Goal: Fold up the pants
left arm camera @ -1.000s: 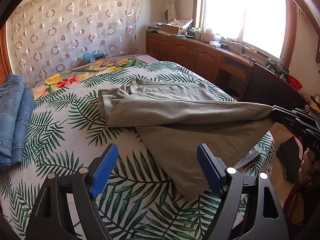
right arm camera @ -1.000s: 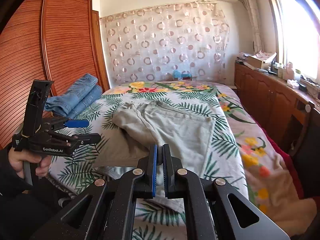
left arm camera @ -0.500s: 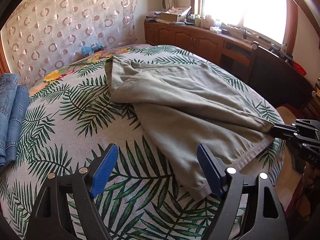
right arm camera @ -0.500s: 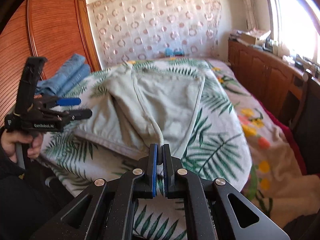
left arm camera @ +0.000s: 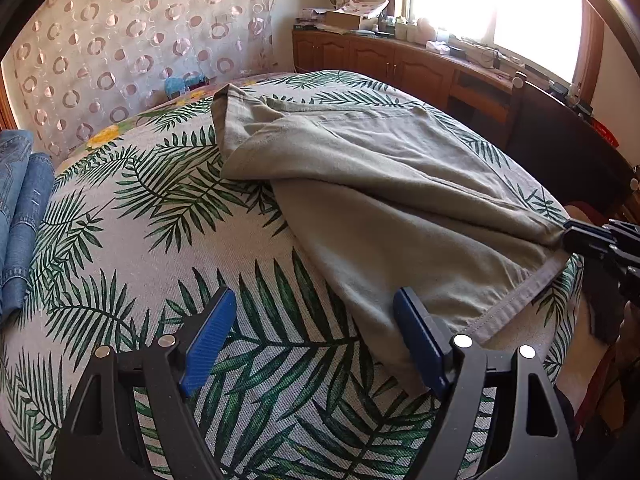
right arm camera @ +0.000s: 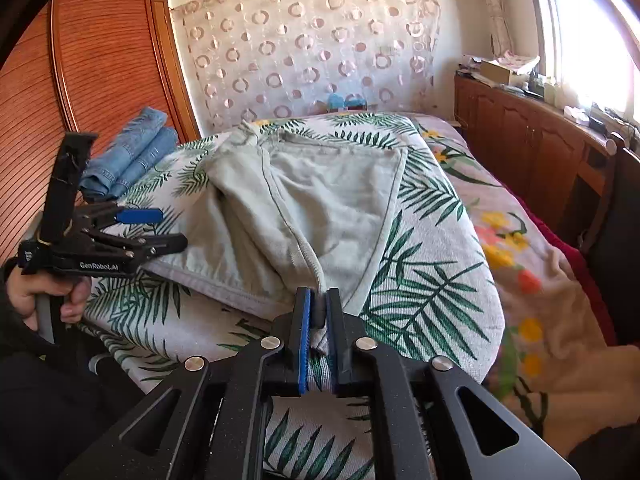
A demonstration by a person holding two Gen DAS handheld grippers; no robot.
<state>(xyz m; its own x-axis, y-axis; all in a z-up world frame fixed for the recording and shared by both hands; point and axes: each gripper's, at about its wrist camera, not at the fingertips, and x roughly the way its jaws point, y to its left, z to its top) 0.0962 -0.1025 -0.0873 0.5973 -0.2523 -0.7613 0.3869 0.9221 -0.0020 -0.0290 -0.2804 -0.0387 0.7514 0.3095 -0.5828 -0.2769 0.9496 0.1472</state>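
Note:
Khaki pants (left arm camera: 384,184) lie on the palm-leaf bedspread, waist at the far end, one leg folded over the other. They also show in the right wrist view (right arm camera: 320,200). My right gripper (right arm camera: 318,312) is shut on the upper leg's hem at the bed's near edge; it shows at the right in the left wrist view (left arm camera: 576,236). My left gripper (left arm camera: 316,336) is open and empty, low over the bed, its right finger at the lower leg's hem corner. It also shows in the right wrist view (right arm camera: 156,228).
Folded blue jeans (left arm camera: 20,208) lie at the bed's left side, also seen in the right wrist view (right arm camera: 128,156). A wooden wardrobe (right arm camera: 80,72) stands to the left. A cluttered wooden cabinet (left arm camera: 400,60) runs under the window to the right. A dark chair (left arm camera: 568,152) stands by the bed.
My right gripper has pulled the pants leg hem toward the bed's near edge and lowered it. My left gripper has come down and forward, close to the lower hem corner, staying open.

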